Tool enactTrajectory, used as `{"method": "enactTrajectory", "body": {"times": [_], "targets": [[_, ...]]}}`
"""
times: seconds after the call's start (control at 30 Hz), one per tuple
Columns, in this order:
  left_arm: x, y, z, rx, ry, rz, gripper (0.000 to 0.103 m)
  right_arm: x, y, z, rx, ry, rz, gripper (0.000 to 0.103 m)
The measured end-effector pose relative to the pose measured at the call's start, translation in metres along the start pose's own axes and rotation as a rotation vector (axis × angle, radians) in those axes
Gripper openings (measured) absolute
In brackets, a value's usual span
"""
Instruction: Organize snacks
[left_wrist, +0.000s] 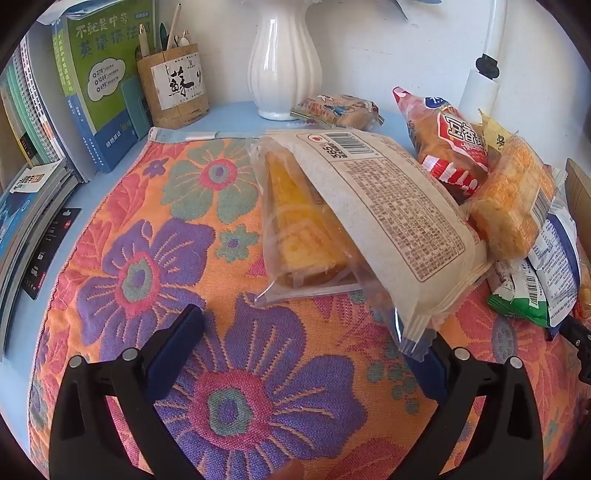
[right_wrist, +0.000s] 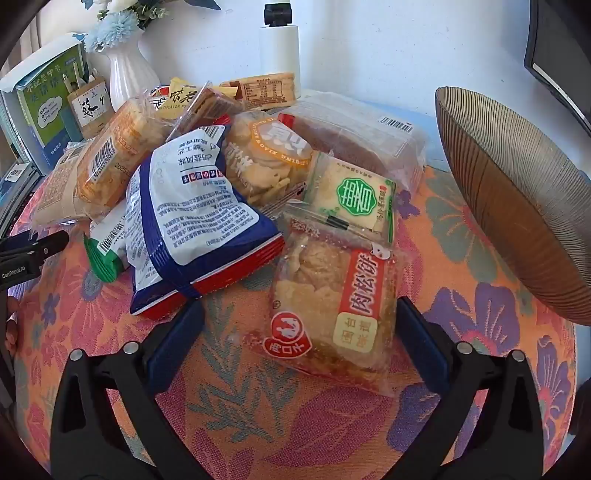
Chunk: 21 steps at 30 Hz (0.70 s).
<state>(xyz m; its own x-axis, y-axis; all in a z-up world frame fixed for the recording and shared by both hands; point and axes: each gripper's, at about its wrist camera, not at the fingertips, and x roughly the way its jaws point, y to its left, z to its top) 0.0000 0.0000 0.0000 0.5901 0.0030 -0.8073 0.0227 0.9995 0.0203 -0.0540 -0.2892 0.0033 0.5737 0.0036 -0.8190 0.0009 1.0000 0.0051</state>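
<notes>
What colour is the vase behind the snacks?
The vase is plain white with vertical ribs. It shows best in the left wrist view.

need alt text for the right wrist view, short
The open right hand-held gripper hovers over a clear-wrapped pastry with a red label lying on a floral cloth, its near end between the two fingers. Behind it sits a pile of snack packets, including a blue and white bag. A ribbed brown bowl stands at the right.
</notes>
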Motion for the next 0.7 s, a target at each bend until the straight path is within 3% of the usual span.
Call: {"method": "enactTrajectory", "body": {"times": [0.1,0.7], "targets": [[-0.0004,-0.0026,-0.0004,0.020,-0.006,0.027,0.098,0.0000,-0.0002,0.0000,0.002,-0.001,0.003,0.100],[0.0003,-0.0001,0.0016,0.000,0.000,-0.001,0.098,0.0007,0.0013,0.0000,0.003,0.004,0.003,0.100]]}}
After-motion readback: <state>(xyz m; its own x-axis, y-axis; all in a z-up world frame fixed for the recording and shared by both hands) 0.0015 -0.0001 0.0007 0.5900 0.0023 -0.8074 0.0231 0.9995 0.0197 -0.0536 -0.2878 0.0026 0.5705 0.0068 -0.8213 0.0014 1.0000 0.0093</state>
